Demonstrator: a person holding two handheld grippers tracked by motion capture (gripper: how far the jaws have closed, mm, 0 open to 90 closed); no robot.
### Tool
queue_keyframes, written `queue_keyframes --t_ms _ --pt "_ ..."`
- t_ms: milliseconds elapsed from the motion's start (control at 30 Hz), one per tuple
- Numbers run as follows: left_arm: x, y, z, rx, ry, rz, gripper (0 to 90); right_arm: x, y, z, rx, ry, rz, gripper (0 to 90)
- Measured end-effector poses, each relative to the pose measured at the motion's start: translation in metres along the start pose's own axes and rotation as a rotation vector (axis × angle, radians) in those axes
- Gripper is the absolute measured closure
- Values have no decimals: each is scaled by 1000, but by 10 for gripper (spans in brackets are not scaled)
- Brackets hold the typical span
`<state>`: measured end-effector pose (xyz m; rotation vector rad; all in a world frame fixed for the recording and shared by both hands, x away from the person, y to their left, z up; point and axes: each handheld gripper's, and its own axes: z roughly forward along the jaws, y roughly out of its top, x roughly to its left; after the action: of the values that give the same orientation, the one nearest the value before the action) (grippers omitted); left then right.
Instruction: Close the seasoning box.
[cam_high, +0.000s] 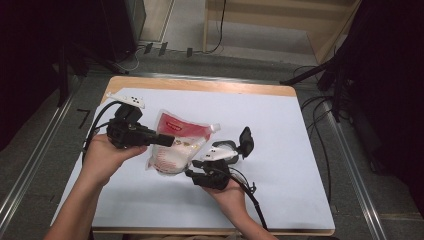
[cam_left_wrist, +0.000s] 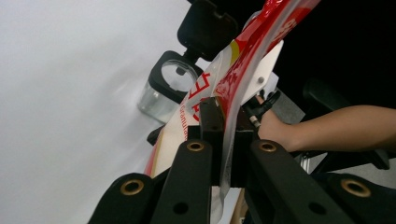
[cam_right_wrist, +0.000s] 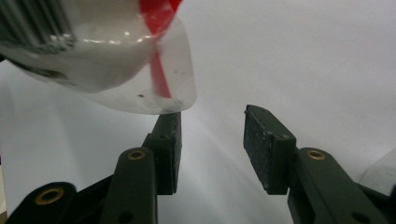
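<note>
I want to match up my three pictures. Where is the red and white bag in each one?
High view: the bag sits mid-table, pinched by the left gripper.
Left gripper view: it runs from the shut jaws up to the top right.
Right gripper view: its clear bottom corner hangs top left, above the left jaw.
Shared landmark: the white table sheet.
</note>
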<state>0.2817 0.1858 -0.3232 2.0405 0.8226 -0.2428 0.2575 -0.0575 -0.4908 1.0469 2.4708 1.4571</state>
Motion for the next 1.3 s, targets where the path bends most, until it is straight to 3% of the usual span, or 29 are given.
queue_keyframes --t_ms 300,500,767,800,867,1000,1067,1133,1200,1300 --pt "-2 0 1 -11 -17 -29 900 5 -9 3 -58 -37 -5 567" --pt "3 -2 7 -22 -44 -79 900 9 -10 4 -93 -59 -5 563" --pt "5 -2 8 -25 -60 -101 900 13 -12 7 -77 -78 -17 564" --pt "5 -2 7 -22 -75 -104 900 13 -13 7 -79 -84 -24 573" --pt "6 -2 6 -30 -90 -110 900 12 -17 9 -76 -112 -85 592" --pt "12 -5 11 -26 -120 -145 900 15 -20 9 -97 -87 -133 590" --pt "14 -6 14 -18 -124 -158 900 19 -18 7 -113 -94 -163 622" --pt "16 -7 15 -25 -132 -167 900 24 -16 7 -93 -116 -206 627" --pt "17 -7 17 -19 -129 -172 900 27 -15 4 -115 -102 -215 641" --pt "17 -7 16 -25 -123 -171 900 30 -13 4 -94 -117 -249 652"
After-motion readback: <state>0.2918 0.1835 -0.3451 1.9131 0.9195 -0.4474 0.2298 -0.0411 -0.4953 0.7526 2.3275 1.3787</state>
